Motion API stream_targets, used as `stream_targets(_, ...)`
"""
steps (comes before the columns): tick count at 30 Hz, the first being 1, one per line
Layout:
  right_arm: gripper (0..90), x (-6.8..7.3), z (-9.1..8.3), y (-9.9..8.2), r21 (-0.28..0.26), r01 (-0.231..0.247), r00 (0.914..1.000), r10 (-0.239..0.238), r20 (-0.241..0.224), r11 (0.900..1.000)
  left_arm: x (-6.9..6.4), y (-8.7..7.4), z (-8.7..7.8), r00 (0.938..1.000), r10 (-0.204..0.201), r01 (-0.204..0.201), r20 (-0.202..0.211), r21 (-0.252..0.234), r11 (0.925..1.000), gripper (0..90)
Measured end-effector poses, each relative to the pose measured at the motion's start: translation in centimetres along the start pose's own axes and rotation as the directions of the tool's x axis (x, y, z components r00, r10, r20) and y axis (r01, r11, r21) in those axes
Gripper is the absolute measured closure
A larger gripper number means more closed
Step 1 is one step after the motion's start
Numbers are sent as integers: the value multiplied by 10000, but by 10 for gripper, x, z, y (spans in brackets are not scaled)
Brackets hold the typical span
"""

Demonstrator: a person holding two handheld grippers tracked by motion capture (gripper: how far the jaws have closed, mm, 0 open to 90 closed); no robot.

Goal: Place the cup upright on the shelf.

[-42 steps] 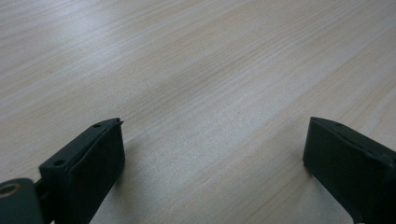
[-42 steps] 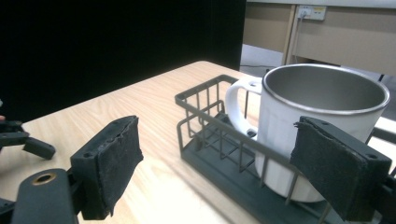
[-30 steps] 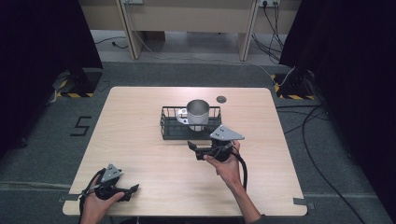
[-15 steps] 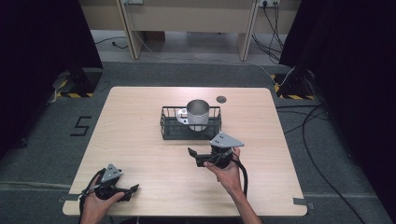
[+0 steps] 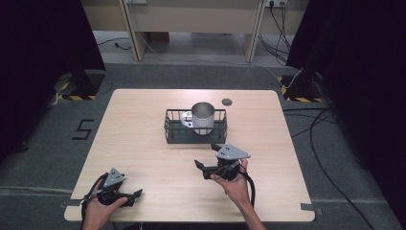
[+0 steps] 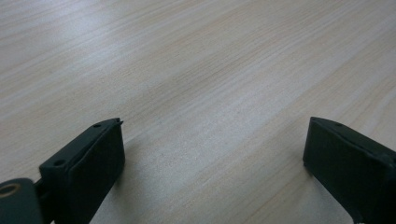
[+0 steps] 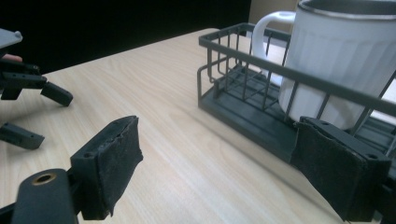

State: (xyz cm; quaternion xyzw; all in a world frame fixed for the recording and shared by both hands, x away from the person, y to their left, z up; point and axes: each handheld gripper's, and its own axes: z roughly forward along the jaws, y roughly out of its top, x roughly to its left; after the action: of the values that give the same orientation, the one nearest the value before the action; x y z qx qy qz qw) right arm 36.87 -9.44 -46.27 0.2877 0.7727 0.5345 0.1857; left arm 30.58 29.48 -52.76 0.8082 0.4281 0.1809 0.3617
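A black wire basket (image 5: pixel 174 135) stands at the middle of the wooden table (image 5: pixel 139 120), with a white mug (image 5: pixel 203 115) upright in its right half. My right gripper (image 5: pixel 207 157) is held open just in front of the basket, nothing between its jaws. In the right gripper view the open gripper (image 7: pixel 224 140) points at the table beside the basket (image 7: pixel 233 46), and the mug (image 7: pixel 341 60) stands behind the wires. My left gripper (image 5: pixel 135 197) rests open near the front left edge. In the left gripper view the gripper (image 6: pixel 215 133) has bare wood between its jaws.
A small dark disc (image 5: pixel 227 101) lies on the table behind the basket. The left gripper (image 7: pixel 28 93) appears far off in the right gripper view. Cables (image 5: pixel 330 143) trail on the carpet to the right, and a "5" (image 5: pixel 84 129) is marked on the floor to the left.
My right gripper has drawn back from the basket toward the table's front edge, staying open. The left gripper has not moved.
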Motion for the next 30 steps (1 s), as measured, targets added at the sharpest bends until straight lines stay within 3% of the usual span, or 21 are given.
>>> stream_targets(17,151,2,-8,-26,882,2,9999,-14,135,9961,0,0,0,10000,6,-6,1,2,10000,47)
stream_targets(27,152,6,-13,-32,1508,243,9991,-292,304,9883,0,0,0,10000,-1,1,7,-1,10000,47)
stream_targets(30,152,8,-13,-37,1633,138,9996,-177,220,9865,0,0,0,10000,-2,2,7,-1,10000,47)
